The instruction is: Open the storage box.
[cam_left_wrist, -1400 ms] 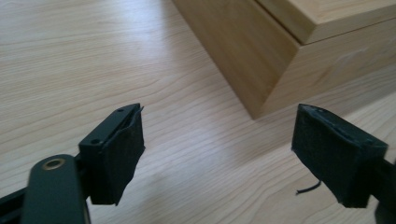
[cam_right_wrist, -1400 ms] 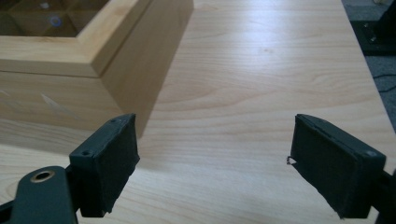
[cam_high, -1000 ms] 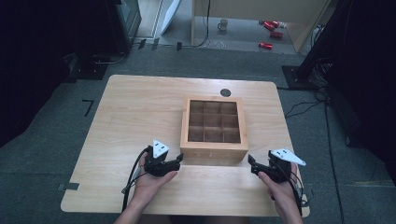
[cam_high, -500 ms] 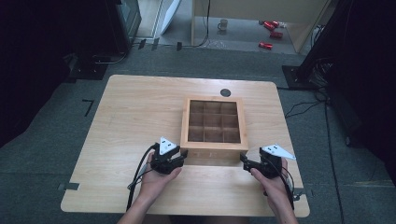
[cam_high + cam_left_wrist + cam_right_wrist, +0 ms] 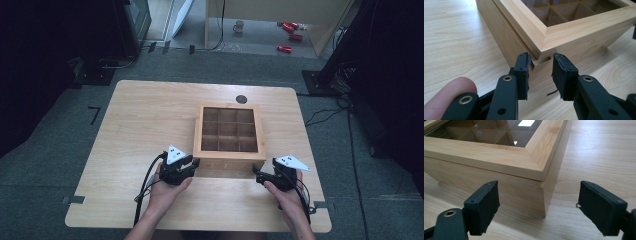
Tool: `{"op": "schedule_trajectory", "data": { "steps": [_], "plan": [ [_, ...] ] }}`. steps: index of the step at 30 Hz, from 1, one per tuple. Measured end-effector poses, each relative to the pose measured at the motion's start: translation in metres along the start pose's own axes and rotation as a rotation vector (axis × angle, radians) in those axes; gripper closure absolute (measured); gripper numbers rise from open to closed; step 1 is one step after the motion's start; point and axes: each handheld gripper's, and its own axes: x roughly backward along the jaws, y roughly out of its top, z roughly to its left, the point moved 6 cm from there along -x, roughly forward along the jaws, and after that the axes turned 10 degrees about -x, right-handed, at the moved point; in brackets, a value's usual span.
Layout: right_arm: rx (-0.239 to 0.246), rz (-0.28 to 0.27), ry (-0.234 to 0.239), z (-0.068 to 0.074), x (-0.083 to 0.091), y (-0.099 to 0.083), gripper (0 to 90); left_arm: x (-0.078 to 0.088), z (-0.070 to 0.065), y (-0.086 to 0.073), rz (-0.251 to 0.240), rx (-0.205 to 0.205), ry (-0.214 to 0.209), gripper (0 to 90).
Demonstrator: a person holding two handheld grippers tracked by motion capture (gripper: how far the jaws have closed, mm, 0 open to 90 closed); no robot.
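Note:
A light wooden box (image 5: 229, 131) with a glass-paned lid and a grid of compartments stands a little right of the table's middle. My left gripper (image 5: 192, 162) is at its near left corner. In the left gripper view the box (image 5: 584, 27) has that corner just beyond the gripper (image 5: 540, 75), whose jaws stand narrowly open, the left pad (image 5: 522, 72) close to the lid's edge. My right gripper (image 5: 257, 175) is at the near right corner. In the right gripper view it (image 5: 539, 192) is wide open, facing the box (image 5: 486, 152) corner without touching it.
The wooden table (image 5: 150, 115) has a round black grommet (image 5: 241, 99) behind the box. Cables trail from both grippers toward the near edge. On the floor beyond the table lie red objects (image 5: 287, 30) and a mug (image 5: 239, 25).
Both hands have moved inward toward the box. The left gripper slid right and forward to the near left corner, and the right gripper slid left to the near right corner.

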Motion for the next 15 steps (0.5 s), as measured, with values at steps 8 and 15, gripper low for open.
{"op": "schedule_trajectory", "data": {
  "steps": [8, 15],
  "plan": [
    [0.002, -0.051, 0.017, -0.0014, 0.0020, 0.0051, 36.0, 0.0008, 0.0010, 0.0017, -0.008, -0.004, -0.002, 65.4],
    [0.040, -0.095, 0.044, 0.0026, 0.0024, 0.0076, 45.7, 0.0033, 0.0012, 0.0064, -0.026, 0.000, 0.000, 65.1]
  ]
}}
